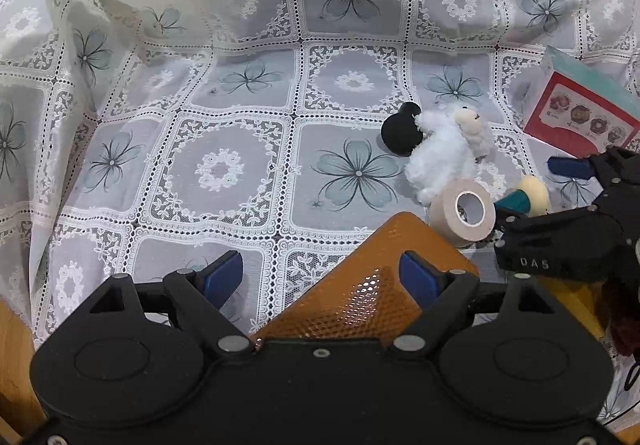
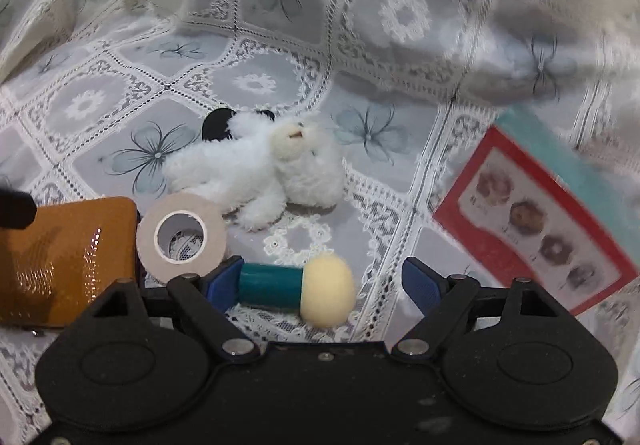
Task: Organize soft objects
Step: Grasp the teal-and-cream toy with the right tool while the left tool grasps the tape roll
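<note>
Sponge applicator [image 2: 298,291], teal handle and cream foam head, lying flat on the lace tablecloth [image 2: 256,85] right between the fingers of the right gripper [image 2: 322,283]. Jaws wide apart, clamped on nothing; left blue pad [image 2: 224,281] touching or nearly touching the handle's end, right pad clear of the foam head. Looks lined up along the length for a pinch, probably because the hard handle gives a surer hold than the foam.

Just left of it, standing on edge: tape roll [image 2: 182,237], hole facing the camera, likely to tip or roll if nudged during closing. Beside that, at the near left of the cloth, an orange tray [image 2: 68,257] with a perforated floor, seemingly the place for collecting things, though nothing shows inside yet.

Left gripper [image 1: 322,279] hovering over that tray's corner [image 1: 360,285], jaws likewise apart and empty, perhaps waiting to steady it or take a turn; cannot tell which.

Farther in, toward the middle of the cloth: white plush toy [image 2: 268,173] sprawled on its side, fluffy and easily squeezed, apart from the tape. Behind it, touching the fur, a black round object [image 1: 402,129], half hidden.

At the right edge, a red-and-teal box [image 2: 548,221] lying tilted, blurred. Beyond everything, cloth rising in folds.
</note>
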A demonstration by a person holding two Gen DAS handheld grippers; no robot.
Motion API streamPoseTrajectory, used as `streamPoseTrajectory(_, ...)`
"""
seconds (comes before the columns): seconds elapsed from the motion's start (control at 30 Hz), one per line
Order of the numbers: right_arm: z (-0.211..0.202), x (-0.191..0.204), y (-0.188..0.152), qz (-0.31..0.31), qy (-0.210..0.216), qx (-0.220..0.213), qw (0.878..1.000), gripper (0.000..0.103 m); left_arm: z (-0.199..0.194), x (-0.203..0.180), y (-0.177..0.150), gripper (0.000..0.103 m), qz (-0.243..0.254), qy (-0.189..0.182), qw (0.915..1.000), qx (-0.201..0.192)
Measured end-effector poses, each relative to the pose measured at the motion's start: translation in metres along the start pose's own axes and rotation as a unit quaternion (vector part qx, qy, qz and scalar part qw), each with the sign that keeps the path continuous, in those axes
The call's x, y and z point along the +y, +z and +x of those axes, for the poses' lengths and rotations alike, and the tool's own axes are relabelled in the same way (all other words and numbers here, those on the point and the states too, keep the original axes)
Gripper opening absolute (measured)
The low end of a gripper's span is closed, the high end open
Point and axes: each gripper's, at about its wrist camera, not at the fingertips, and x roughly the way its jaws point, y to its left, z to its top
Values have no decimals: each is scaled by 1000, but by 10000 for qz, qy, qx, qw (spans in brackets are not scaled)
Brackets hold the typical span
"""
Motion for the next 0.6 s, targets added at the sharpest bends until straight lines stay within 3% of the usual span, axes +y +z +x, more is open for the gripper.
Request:
streamPoseTrajectory(0.1, 1, -2, -3, 192, 151, 91, 9997, 74, 0, 0, 0, 82, -2, 5, 10000, -8)
streamPoseTrajectory(0.17, 0, -3, -5, 305, 313, 81, 9990, 58, 0, -1, 0, 82, -5, 5, 10000, -4)
streamPoseTrajectory(0.23, -2, -4, -5, 452, 434, 105, 9980, 57, 0, -2, 0, 82, 9, 2, 10000, -5)
streamPoseTrajectory(0.37, 1, -14, -4, 858, 71, 181, 9961, 57, -2, -7, 1, 82, 63, -41, 10000, -55)
streamPoseTrajectory(0.6, 6, -47, -9, 2042, -491, 308, 9772, 57, -1, -31, 12, 83, 293, -159, 9993, -145)
